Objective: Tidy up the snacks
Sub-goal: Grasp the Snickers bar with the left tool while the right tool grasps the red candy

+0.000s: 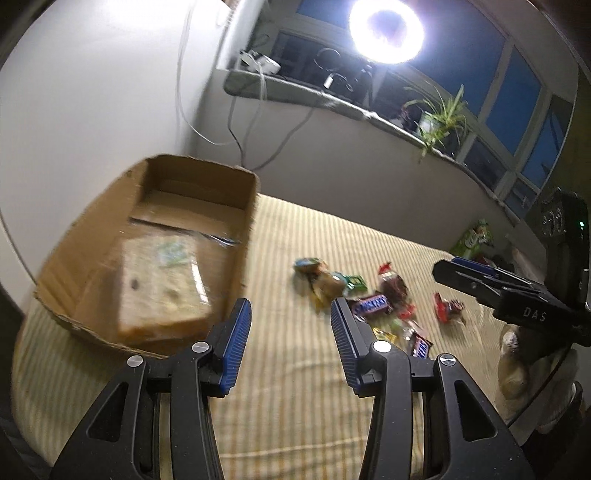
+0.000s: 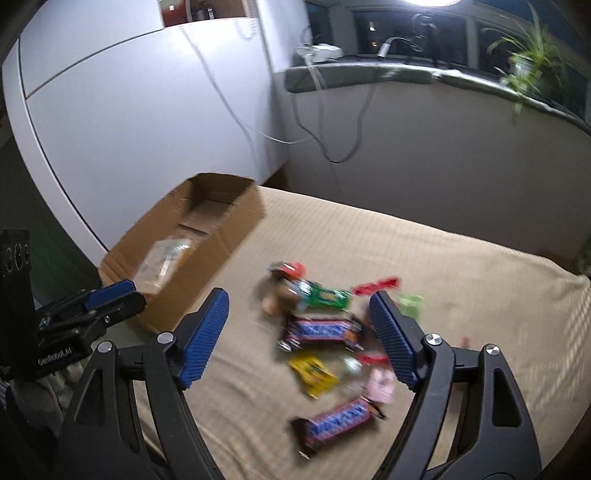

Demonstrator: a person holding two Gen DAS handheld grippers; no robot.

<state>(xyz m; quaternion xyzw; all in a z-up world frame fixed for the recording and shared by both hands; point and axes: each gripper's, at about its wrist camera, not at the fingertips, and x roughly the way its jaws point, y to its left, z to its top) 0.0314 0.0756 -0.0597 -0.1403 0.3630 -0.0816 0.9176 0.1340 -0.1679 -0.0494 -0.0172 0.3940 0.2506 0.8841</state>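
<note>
An open cardboard box [image 1: 207,177] stands at the left on the striped cloth, with a pale wrapped pack [image 1: 162,284] inside; it also shows in the right wrist view [image 2: 207,258]. A heap of small snacks lies to its right: a Snickers bar [image 1: 371,304], a second bar [image 1: 419,345], candies. In the right wrist view I see a Snickers bar [image 2: 321,330], another bar [image 2: 340,419], a green packet [image 2: 327,297] and a yellow packet [image 2: 314,373]. My left gripper [image 1: 291,314] is open and empty beside the box. My right gripper [image 2: 299,306] is open and empty above the heap.
The cloth-covered surface [image 1: 295,406] ends at a white wall and a grey sill [image 1: 332,99] with cables, a plant [image 1: 439,118] and a ring light [image 1: 386,29]. A green packet [image 1: 474,236] lies at the far right. The right gripper's body [image 1: 517,295] is at the right.
</note>
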